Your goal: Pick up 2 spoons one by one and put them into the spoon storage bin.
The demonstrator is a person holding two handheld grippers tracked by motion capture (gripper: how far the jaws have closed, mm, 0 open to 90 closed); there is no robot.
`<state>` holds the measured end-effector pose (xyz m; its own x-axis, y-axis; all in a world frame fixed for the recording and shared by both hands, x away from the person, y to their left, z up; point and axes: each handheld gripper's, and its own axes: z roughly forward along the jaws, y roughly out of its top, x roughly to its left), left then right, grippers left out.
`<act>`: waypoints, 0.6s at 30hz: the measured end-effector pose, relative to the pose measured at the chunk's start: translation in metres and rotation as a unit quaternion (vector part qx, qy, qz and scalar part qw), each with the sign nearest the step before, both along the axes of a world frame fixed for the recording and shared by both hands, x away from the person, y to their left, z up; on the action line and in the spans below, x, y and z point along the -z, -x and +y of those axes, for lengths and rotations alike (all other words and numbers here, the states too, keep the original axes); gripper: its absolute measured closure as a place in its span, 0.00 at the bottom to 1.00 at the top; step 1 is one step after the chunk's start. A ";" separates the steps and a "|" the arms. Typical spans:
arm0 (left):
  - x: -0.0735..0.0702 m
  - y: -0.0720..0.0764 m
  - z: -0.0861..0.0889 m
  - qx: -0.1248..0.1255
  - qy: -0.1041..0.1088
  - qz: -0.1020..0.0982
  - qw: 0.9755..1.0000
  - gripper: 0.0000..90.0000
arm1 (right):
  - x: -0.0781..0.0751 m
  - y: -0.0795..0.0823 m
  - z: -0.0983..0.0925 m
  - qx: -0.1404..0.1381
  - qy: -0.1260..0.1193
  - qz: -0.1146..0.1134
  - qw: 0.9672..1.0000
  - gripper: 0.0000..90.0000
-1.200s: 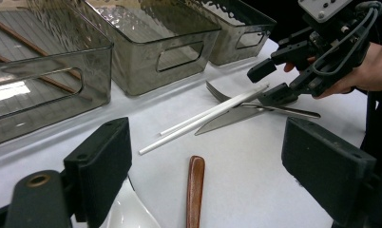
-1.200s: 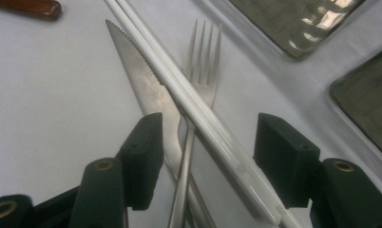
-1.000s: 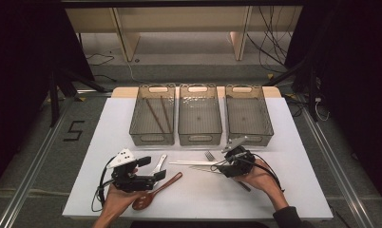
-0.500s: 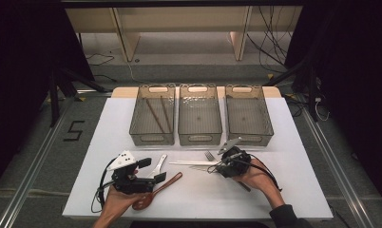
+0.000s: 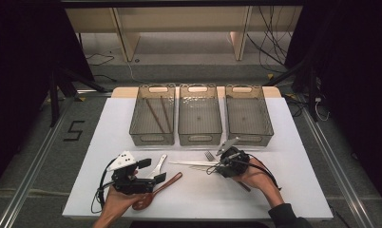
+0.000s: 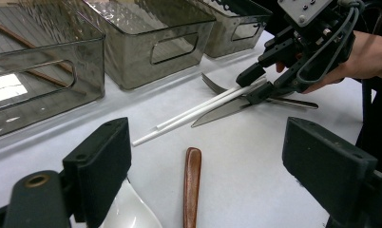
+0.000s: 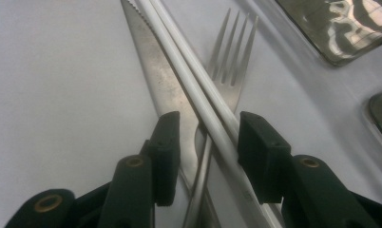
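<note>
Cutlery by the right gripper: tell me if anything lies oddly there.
Yes. The white chopsticks lie crossed over the knife and the fork in one overlapping pile. The right gripper has just been closing its jaws around that pile, with a gap left at the pads, so it may catch more than one piece.

Matt steel knife (image 7: 163, 85), smooth white plastic chopsticks (image 7: 194, 80), glossy wooden spoon (image 6: 192, 183), smoky translucent plastic bins (image 5: 200, 118)
</note>
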<state>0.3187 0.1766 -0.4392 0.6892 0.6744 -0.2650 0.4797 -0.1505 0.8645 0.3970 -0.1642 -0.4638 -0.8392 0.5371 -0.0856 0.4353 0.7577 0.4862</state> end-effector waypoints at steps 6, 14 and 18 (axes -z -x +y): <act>0.000 0.000 -0.001 0.001 -0.002 0.000 1.000 0.18 | 0.000 0.000 0.006 -0.018 0.024 0.019 0.999 0.70; 0.000 0.000 0.000 0.001 -0.002 0.000 1.000 0.18 | -0.001 0.002 0.008 -0.028 0.040 0.018 0.999 0.79; 0.000 0.000 -0.001 0.001 -0.003 0.001 1.000 0.18 | -0.003 0.005 0.010 -0.037 0.054 0.014 0.998 0.84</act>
